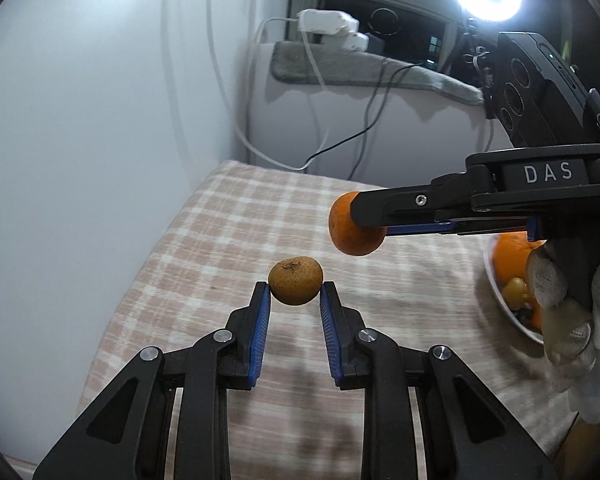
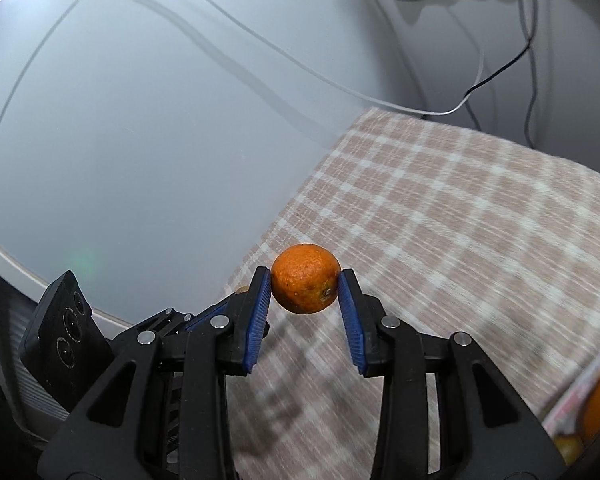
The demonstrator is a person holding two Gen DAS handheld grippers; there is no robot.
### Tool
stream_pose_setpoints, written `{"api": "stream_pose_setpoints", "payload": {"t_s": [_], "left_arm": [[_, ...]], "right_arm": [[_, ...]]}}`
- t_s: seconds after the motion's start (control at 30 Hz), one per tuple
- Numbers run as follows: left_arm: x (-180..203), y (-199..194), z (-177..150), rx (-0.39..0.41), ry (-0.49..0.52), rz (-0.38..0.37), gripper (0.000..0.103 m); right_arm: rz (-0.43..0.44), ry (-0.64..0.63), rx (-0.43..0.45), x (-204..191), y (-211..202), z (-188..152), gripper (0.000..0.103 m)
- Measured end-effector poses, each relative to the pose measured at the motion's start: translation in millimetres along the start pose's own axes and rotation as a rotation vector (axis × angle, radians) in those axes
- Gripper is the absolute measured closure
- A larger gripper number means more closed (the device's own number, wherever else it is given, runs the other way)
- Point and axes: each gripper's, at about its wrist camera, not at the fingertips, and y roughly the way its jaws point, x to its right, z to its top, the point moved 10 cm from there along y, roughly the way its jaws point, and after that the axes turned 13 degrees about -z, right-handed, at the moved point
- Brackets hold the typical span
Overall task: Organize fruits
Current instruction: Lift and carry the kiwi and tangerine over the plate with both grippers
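Left tongs [image 1: 295,292] clenched on brown fruit [image 1: 295,280], right tongs [image 2: 305,286] on small orange [image 2: 305,278], both above checked bench [image 1: 220,240]; round skins may slip if jolted.

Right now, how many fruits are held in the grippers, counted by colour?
Orange: 1, the small mandarin in the right gripper
Brown: 1, the small brown fruit in the left gripper
Total: 2

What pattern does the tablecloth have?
The tablecloth has pink-beige and white checks, best seen in the right wrist view.
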Motion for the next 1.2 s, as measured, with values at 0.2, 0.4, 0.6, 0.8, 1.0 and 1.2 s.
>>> {"api": "stream_pose_setpoints", "payload": {"t_s": [0.2, 0.4, 0.6, 0.8, 1.0, 1.2], "left_arm": [[30.0, -6.7, 5.4, 0.018, 0.035, -0.032, 0.079], [56.7, -9.4, 10.0, 0.029, 0.067, -0.068, 0.079], [76.4, -7.4, 11.3, 0.030, 0.087, -0.100, 0.079], [96.7, 1.1, 11.0, 0.020, 0.097, -0.141, 0.079], [124.3, 13.8, 9.4, 0.004, 0.120, -0.188, 0.079], [151.4, 24.6, 8.7, -0.014, 0.147, -0.232, 0.079]], "right_arm": [[-0.020, 0.009, 0.051, 15.2, -39.2, -8.1, 0.067], [-0.036, 0.040, 0.104, 37.7, -72.3, -13.7, 0.067], [-0.077, 0.054, 0.148, 63.4, -99.7, -20.9, 0.067], [-0.132, 0.079, 0.196, 96.0, -137.6, -31.9, 0.067], [-0.187, 0.104, 0.237, 124.2, -166.9, -43.1, 0.067], [-0.250, 0.129, 0.272, 153.2, -191.9, -55.2, 0.067]]}}
